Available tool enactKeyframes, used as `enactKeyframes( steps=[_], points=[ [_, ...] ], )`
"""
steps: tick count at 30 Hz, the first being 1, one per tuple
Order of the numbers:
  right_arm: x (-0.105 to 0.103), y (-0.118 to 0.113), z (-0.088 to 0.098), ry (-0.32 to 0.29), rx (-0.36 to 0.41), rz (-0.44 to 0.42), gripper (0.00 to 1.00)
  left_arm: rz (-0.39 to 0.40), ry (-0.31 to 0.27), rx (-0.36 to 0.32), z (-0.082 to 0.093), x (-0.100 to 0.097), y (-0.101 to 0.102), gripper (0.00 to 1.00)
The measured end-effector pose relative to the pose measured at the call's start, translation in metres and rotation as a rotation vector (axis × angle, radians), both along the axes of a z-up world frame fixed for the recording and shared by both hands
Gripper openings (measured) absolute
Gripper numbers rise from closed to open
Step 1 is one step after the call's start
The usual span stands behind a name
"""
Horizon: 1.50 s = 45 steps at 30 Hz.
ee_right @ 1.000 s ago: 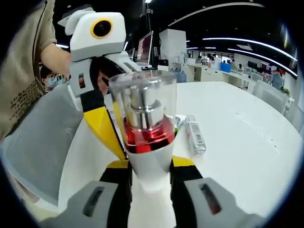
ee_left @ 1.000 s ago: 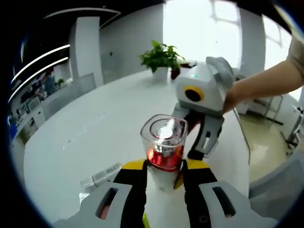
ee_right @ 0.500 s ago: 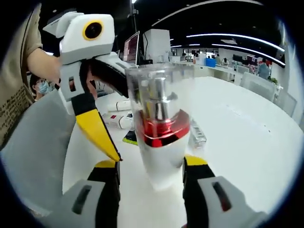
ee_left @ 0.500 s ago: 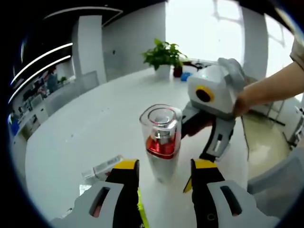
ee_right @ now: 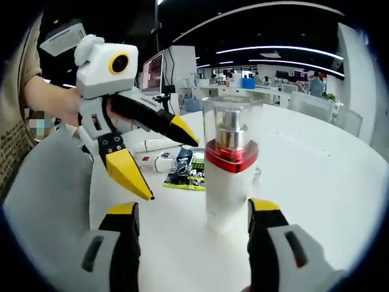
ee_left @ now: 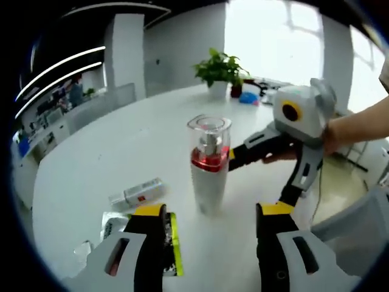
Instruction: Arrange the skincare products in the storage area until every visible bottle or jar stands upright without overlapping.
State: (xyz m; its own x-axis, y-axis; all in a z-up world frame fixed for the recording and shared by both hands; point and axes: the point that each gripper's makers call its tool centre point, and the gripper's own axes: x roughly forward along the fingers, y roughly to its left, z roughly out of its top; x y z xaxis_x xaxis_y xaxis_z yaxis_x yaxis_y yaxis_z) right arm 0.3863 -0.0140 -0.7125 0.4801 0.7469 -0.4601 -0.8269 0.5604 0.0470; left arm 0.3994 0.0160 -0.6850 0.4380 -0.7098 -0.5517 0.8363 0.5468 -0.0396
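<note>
Bottle (ee_left: 208, 167) is standing upright alone, since both the left gripper (ee_left: 209, 222) and right gripper (ee_right: 193, 219) are backing off with jaws spread (one product settled).

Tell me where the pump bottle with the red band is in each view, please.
Left gripper view: the pump bottle stands upright at centre, beyond the open left gripper.
Right gripper view: right of centre, between the open right gripper's jaws.
Shared landmark: the white table.

Upright pump bottle (ee_left: 209, 164) blocks centre btwn claws; table (ee_left: 121, 152) beyond open.
</note>
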Motion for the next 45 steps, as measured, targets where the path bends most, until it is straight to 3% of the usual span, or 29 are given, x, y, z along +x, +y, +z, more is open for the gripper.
enactKeyframes(
  steps=[8, 23, 38, 45],
  points=[
    [-0.011, -0.004, 0.011, -0.042, -0.026, -0.061, 0.8, 0.064, 0.026, -0.015, -0.001, -0.01, 0.024, 0.66],
    [-0.043, 0.008, 0.021, -0.01, 0.075, -0.185, 0.91, 0.218, 0.106, -0.028, -0.015, -0.047, 0.091, 0.78],
    [-0.066, 0.005, 0.021, 0.002, 0.086, -0.25, 0.9, 0.299, 0.089, 0.029, -0.017, -0.079, 0.141, 0.85],
    [-0.077, 0.003, 0.022, 0.009, 0.083, -0.262, 0.91, 0.364, 0.083, 0.015, -0.015, -0.088, 0.158, 0.85]
  ],
)
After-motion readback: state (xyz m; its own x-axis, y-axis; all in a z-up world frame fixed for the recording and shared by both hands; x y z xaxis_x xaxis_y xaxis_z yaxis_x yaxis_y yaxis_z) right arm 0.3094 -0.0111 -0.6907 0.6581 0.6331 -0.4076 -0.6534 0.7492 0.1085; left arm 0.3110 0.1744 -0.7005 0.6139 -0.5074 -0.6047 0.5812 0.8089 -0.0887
